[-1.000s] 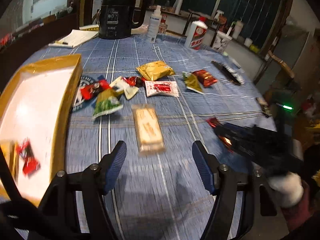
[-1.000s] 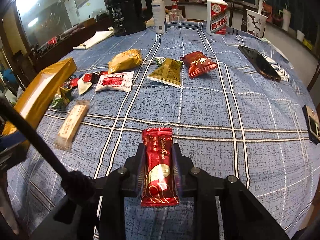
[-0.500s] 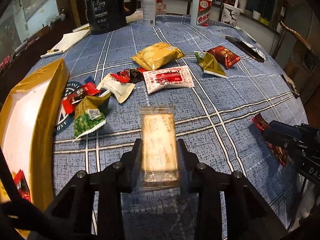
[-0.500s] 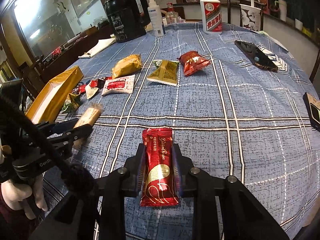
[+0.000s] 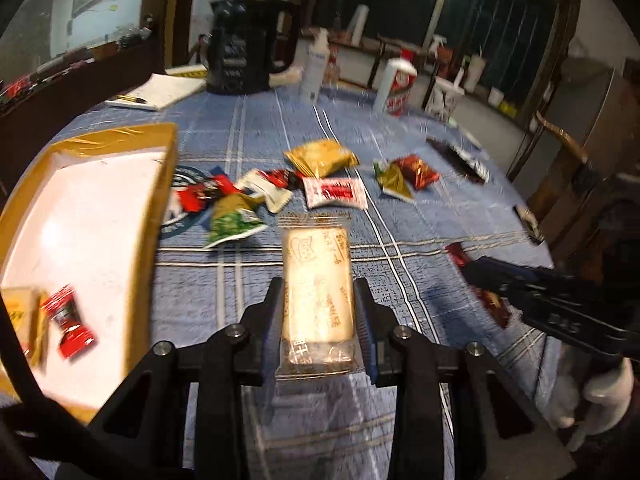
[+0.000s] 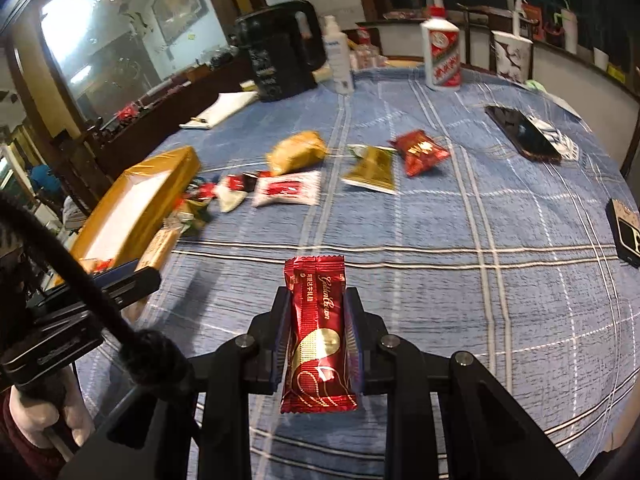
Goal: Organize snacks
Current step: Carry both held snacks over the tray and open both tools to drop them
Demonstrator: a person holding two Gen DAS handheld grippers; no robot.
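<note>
My left gripper (image 5: 319,292) is shut on a clear-wrapped beige biscuit bar (image 5: 318,288), held above the blue checked tablecloth. My right gripper (image 6: 316,300) is shut on a dark red wafer bar (image 6: 318,336), also lifted off the table. A gold tray with a white floor (image 5: 168,184) lies at the left and holds a small red packet (image 5: 68,320). Several loose snack packets lie in a row mid-table: a green one (image 5: 232,224), a white and red one (image 5: 334,192), a yellow one (image 5: 320,158) and a dark red one (image 5: 416,170).
A black kettle (image 5: 248,48), a white bottle (image 5: 316,68), a red and white bottle (image 5: 396,88) and a notepad (image 5: 160,92) stand at the far edge. A black phone (image 6: 524,136) and a dark device (image 6: 626,236) lie at the right.
My left gripper came forward over the biscuit bar, shut on it and lifted it towards the tray side. My right gripper kept hold of the red wafer bar and rose slightly.
</note>
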